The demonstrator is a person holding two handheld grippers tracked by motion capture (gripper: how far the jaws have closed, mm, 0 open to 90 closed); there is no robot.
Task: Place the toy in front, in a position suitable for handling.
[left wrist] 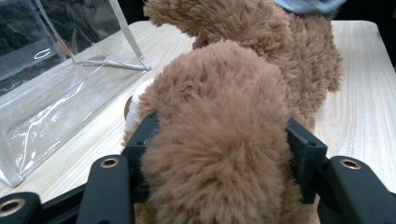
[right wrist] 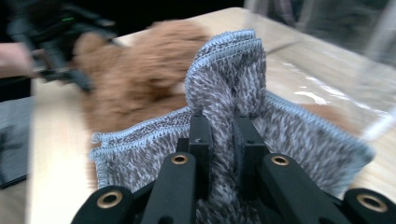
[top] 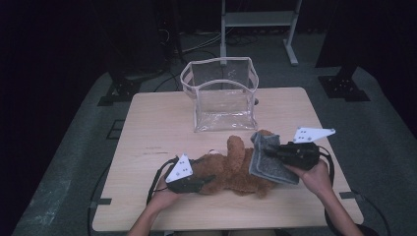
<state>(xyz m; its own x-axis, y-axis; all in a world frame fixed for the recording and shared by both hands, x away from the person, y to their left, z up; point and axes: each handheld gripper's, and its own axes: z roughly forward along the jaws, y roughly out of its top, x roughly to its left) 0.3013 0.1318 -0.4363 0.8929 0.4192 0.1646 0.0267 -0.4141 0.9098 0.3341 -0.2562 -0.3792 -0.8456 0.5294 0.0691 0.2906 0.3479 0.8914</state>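
The head of the brown plush teddy bear is hidden behind the left gripper – its jaws are clamped around a furry limb. The folded grey knitted cloth, draped over the bear's other end, is pinched by the right gripper. Both lie just before the clear plastic bag – blurred in the right gripper view.

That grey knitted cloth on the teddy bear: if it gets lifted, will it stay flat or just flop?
Probably flop. The grey cloth already bunches into a soft fold where the right gripper pinches it, and its edges droop over the teddy bear. It looks thin, so likely light. The fuzzy knit should hardly slip from the gripper.
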